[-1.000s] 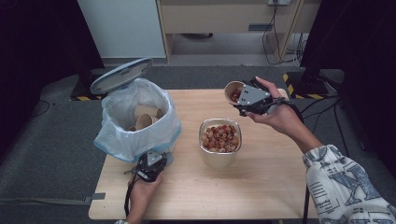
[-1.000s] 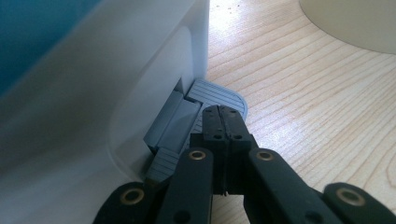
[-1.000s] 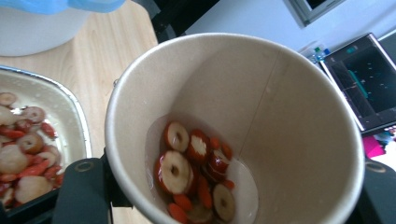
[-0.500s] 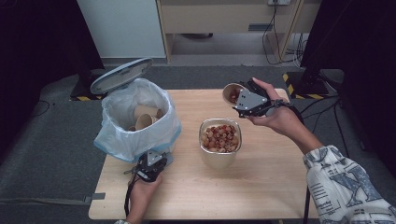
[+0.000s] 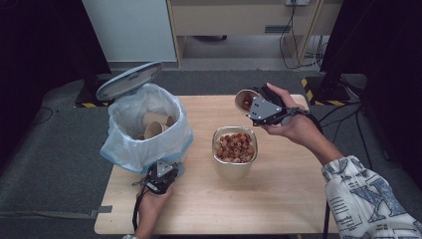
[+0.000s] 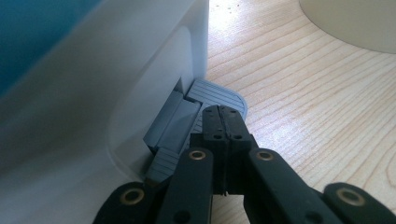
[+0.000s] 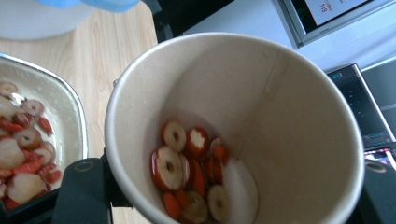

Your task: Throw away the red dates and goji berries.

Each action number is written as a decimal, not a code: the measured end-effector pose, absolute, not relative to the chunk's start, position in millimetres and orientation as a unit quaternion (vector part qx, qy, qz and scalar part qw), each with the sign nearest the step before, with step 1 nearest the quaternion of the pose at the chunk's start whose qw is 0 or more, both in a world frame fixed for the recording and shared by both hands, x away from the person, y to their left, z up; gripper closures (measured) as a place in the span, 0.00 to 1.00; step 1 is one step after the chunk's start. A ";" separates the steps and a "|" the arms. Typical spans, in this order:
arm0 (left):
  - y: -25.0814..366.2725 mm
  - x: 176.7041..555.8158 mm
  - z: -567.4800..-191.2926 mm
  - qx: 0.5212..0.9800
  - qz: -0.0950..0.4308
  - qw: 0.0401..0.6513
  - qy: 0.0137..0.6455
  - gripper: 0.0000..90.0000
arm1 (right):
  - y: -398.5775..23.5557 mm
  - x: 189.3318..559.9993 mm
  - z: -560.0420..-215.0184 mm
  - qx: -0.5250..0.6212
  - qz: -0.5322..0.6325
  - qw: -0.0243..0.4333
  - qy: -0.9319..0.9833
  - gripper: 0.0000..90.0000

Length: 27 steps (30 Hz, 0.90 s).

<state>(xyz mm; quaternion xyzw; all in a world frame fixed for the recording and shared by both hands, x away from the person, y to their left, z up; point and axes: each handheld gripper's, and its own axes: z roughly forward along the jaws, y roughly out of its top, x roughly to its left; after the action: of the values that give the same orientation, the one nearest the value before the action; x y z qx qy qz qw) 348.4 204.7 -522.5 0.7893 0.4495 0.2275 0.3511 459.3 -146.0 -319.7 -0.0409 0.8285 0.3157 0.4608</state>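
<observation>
While the high view looks down on the wooden table [image 5: 278,199], the right gripper [image 5: 259,107] is held above its far side, jaws clamped on a paper cup [image 5: 245,99] tipped on its side, the cup's long axis roughly level and its mouth facing left toward the bin [image 5: 144,124]. Below and just nearer than that gripper stands a metal bowl [image 5: 235,154] full of red and pale slices. The left gripper [image 5: 160,175] rests at the bin's base; its tips are too small here to read.

In the left gripper view, the jaws are pressed fully together with nothing between them, tips over the grey pedal [image 6: 212,95] at the foot of the bin's white wall [image 6: 93,93], possibly touching it.

In the right gripper view, the cup [image 7: 233,126] spans the jaws, mouth toward the camera, sliced red fruit [image 7: 191,172] pooled at its lower side. The bowl [image 7: 70,116] lies left of the jaws, cut off by the edge.
</observation>
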 end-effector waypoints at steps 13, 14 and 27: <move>204.6 348.4 -522.4 0.790 0.228 0.351 0.449 0.99 | -146.1 458.8 -331.9 -0.047 0.291 0.476 0.828 0.35; 204.6 348.4 -522.4 0.790 0.228 0.351 0.449 0.99 | -145.7 458.4 -333.6 -0.046 0.291 0.476 0.828 0.35; 204.4 348.3 -522.3 0.790 0.227 0.350 0.448 0.99 | -142.8 456.5 -335.0 -0.055 0.281 0.486 0.825 0.35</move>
<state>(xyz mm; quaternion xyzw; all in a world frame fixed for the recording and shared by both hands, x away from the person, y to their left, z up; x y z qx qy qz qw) 348.3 204.4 -522.3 0.7903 0.4485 0.2275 0.3501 456.5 -142.8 -335.0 -0.0549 0.8254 0.2810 0.4865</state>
